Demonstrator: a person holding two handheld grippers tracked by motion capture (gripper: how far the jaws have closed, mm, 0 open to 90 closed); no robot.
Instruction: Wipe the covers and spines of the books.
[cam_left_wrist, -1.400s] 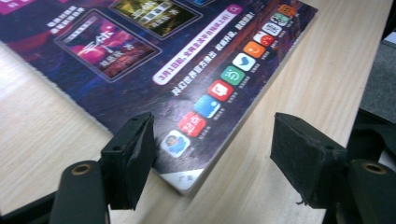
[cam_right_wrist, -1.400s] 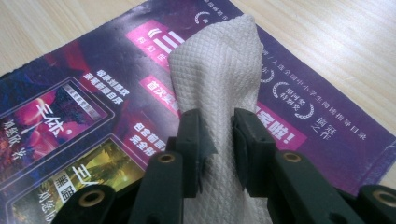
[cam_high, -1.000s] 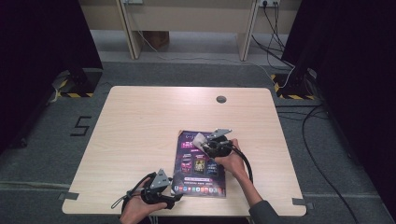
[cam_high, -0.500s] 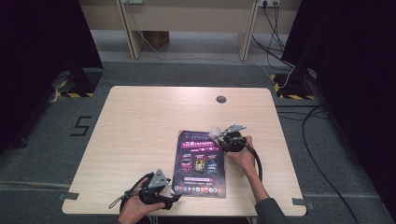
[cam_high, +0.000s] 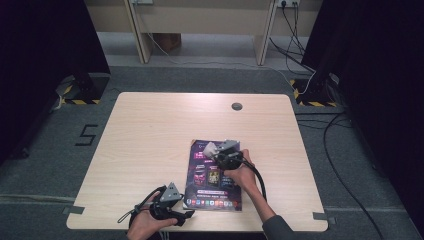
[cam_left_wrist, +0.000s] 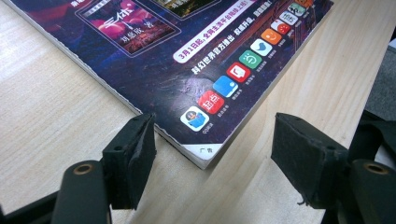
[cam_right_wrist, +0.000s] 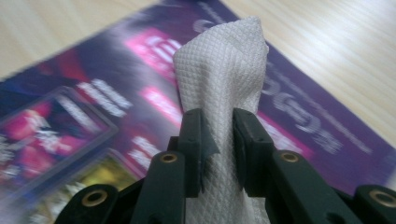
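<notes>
Here my right gripper (cam_right_wrist: 217, 135) clamps the wipe (cam_right_wrist: 224, 65) to rub the magazine (cam_high: 212, 175); my left gripper (cam_left_wrist: 212, 149) spreads its jaws around the corner, steadying it on the desk (cam_high: 150, 135).

The magazine (cam_left_wrist: 187, 60) is cut off by the top edge in the left gripper view. In the right gripper view its print is blurred, and the cloth's (cam_right_wrist: 219, 93) lower part is hidden between the jaws.

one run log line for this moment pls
right gripper: shut on white wipe over magazine | left gripper: open astride magazine's corner | table
</notes>
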